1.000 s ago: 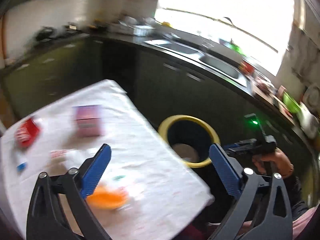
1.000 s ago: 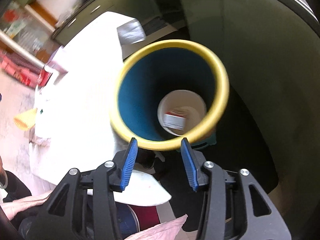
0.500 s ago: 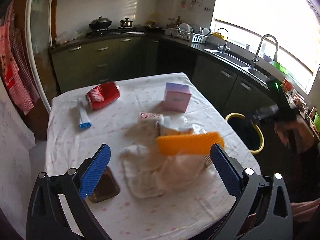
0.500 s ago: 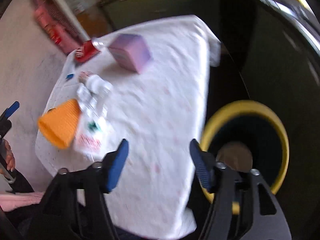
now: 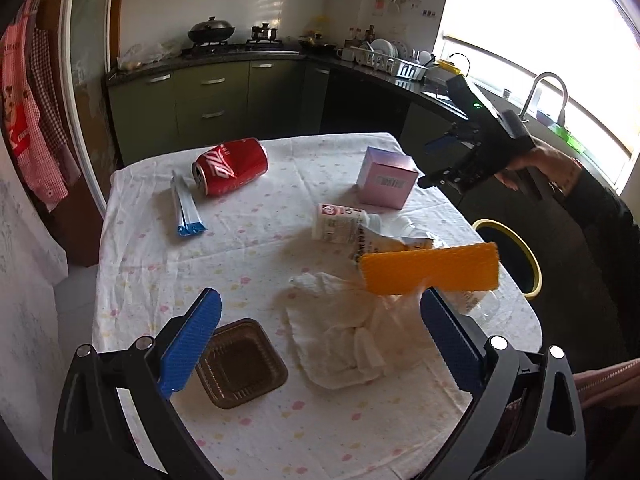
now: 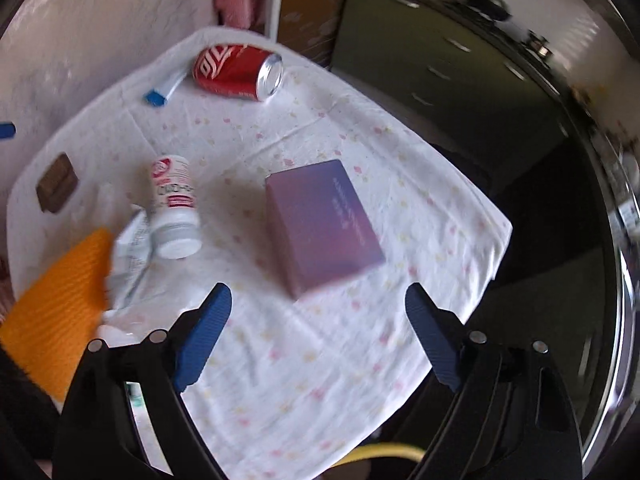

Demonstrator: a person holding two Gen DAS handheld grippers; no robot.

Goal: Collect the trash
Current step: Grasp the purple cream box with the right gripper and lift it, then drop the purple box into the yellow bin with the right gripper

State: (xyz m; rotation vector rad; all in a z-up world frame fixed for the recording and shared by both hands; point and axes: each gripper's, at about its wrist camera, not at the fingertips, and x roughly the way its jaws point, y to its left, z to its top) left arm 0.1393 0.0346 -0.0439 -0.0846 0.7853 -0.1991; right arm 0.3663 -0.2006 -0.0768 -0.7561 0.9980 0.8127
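Kitchen table (image 5: 248, 216) under a white dotted cloth, strewn with trash.

Both grippers hover with fingers spread wide and empty: the left gripper (image 5: 316, 342) above crumpled tissue (image 5: 344, 340) and a brown plastic tray (image 5: 240, 364), the right gripper (image 6: 318, 336) just before the purple box (image 6: 322, 226). A red can (image 5: 230, 166) lies at the far side; a yellow-rimmed bin (image 5: 510, 256) stands beside the table.

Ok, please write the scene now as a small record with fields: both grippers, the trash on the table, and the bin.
left gripper: open, empty, above the table's near side
right gripper: open, empty, facing the purple box
table: white cloth with small pastel marks
lying trash: red can, white bottle
other trash: crumpled paper, brown plastic tray, blue-tipped wrapper
orange mesh piece: near the crumpled paper
bin: yellow rim, beside the table
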